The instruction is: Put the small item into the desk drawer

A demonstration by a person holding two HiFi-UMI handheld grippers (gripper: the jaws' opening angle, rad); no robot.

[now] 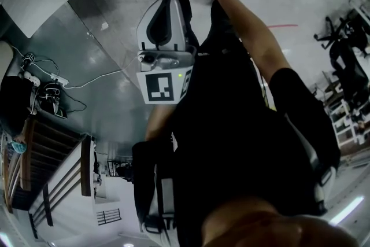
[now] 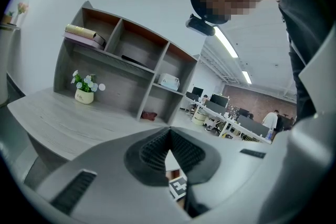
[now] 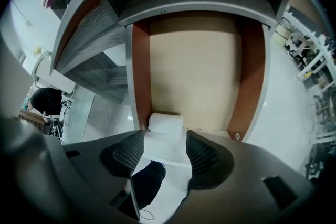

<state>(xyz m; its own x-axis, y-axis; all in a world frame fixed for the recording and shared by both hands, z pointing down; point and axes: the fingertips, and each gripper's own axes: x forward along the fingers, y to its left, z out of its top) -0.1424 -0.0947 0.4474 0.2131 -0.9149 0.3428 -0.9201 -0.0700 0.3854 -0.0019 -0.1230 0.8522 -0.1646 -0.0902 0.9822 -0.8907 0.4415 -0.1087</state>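
Two grippers are in view. The left gripper (image 2: 169, 137) has its pads pressed together at the tips with nothing between them. I see it point across a grey desk (image 2: 58, 113), well away from the work. The right gripper (image 3: 165, 139) has its jaws spread and holds nothing.

Location of the task's thing: the white item (image 3: 165, 122) lies on the floor of the open drawer (image 3: 197, 71). It sits at the end nearest the right gripper, close to the left wall, just beyond the jaw tips and in line with the gap. I cannot tell whether the tips touch it.

Surroundings:
- The drawer has a tan floor and red-brown side walls, and the desk top overhangs its far end.
- A shelf unit (image 2: 126, 68) stands on the desk. It holds stacked books (image 2: 81, 35), a white box (image 2: 169, 81) and a dark red thing (image 2: 149, 115).
- A flower pot (image 2: 84, 96) stands beside the unit.
- Rows of office desks (image 2: 231, 120) fill the room behind.
- In the head view, cables (image 1: 40, 75) lie on the glossy floor (image 1: 104, 55) at left, and the person's arm (image 1: 248, 32) reaches out to the right gripper.

Markings: each marker cube (image 1: 159, 87) bears a black-and-white square pattern. The pot carries dark lettering too small to read.
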